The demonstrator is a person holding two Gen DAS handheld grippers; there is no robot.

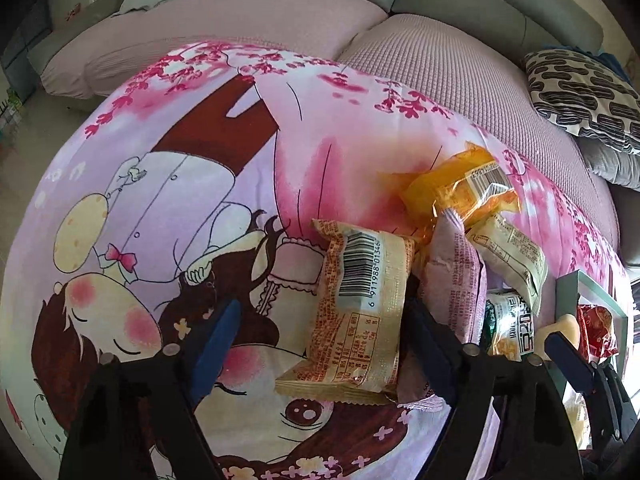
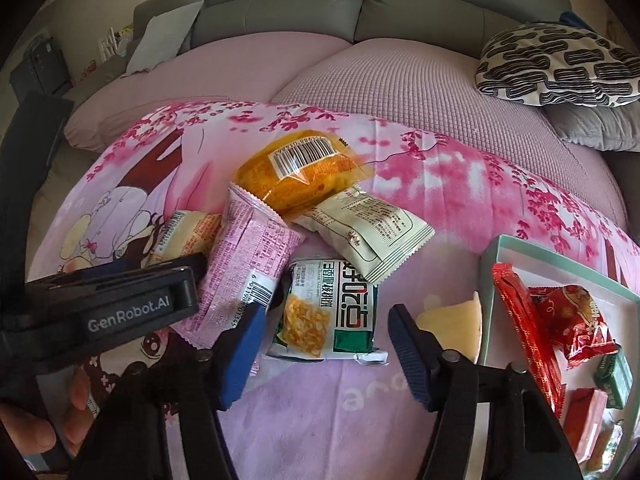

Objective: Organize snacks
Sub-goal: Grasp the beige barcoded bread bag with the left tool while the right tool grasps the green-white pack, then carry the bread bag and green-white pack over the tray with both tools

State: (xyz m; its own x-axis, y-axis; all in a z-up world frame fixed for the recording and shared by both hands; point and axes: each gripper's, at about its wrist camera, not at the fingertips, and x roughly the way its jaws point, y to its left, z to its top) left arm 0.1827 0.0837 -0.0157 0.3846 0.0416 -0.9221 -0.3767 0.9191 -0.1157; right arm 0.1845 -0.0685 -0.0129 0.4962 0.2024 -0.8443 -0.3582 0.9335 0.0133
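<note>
A heap of snack packets lies on a pink cartoon-print cloth [image 1: 168, 208]. My left gripper [image 1: 324, 308] is open and points down over a beige barcode packet [image 1: 360, 312], which lies between its blue fingers; a gap shows at the left finger. Beside it are a pink packet [image 1: 452, 280], an orange packet [image 1: 452, 188] and a cream packet [image 1: 512, 252]. My right gripper [image 2: 327, 312] is open astride a green-and-white packet [image 2: 332, 312], with neither pad touching it. The orange packet [image 2: 300, 172], cream packet [image 2: 368, 232] and pink packet [image 2: 252, 256] lie just beyond.
A pale green box [image 2: 492, 280] at the right holds red packets [image 2: 532, 340] and small green ones. The left gripper's black body [image 2: 132, 312] crowds the right wrist view's left side, a hand [image 2: 36, 432] below it. A grey sofa and a patterned cushion [image 2: 560, 68] lie behind.
</note>
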